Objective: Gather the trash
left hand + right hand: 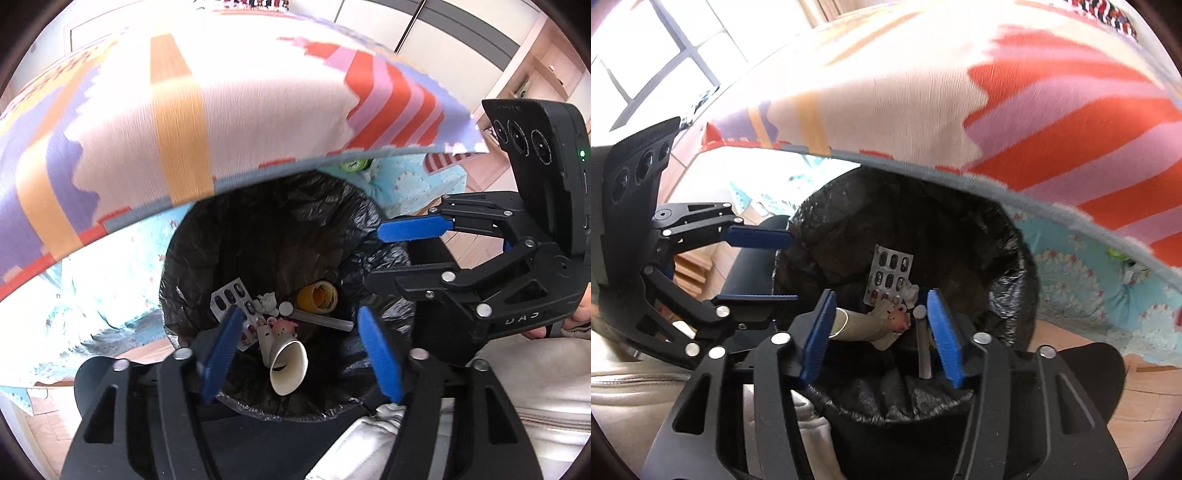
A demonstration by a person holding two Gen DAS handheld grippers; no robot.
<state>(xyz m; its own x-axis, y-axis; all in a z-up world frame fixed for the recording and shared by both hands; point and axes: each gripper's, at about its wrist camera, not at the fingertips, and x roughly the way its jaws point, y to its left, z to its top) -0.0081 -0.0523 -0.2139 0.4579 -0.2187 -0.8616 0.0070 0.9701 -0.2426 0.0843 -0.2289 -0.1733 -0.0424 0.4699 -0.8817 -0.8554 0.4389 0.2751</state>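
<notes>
A bin lined with a black bag (207,236) stands below both grippers; it also shows in the right wrist view (1015,258). Inside lie a white paper cup (290,369), a pill blister pack (229,295), a yellow tape roll (317,297), a grey tube (321,319) and crumpled tissue (267,301). The blister pack (890,269) and tube (923,347) show in the right wrist view too. My left gripper (301,354) is open and empty above the bin. My right gripper (882,336) is open and empty above it; it also appears in the left wrist view (395,254).
A bed with a colourful striped blanket (221,110) overhangs the bin's far side, with a light blue sheet (110,280) beneath. A white cushion (535,387) lies at the near side. Wooden floor (1145,391) shows around the bin.
</notes>
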